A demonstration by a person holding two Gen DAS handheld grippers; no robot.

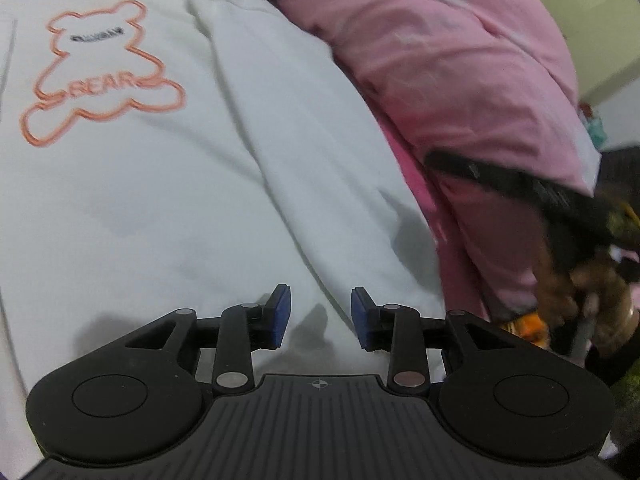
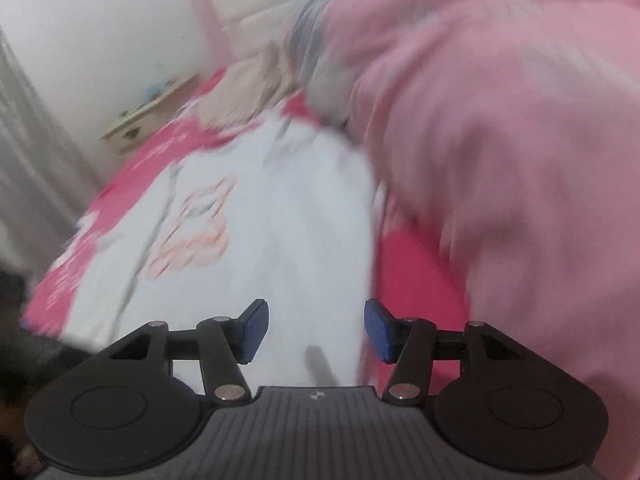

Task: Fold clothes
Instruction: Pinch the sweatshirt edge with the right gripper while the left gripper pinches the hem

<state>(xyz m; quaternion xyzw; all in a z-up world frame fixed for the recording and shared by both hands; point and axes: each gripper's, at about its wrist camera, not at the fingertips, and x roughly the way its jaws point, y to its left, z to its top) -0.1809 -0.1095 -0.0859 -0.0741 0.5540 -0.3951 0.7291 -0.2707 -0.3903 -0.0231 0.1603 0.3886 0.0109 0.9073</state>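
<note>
Both grippers, left (image 1: 320, 318) and right (image 2: 316, 330), hang spread and empty over a white shirt (image 1: 180, 184) lying flat on the pink sheet (image 2: 416, 280). Better to pinch a hem edge cleanly, I judge. Pink duvet (image 1: 460, 80) crowds its side; pale wall (image 2: 100, 32) beyond.
</note>
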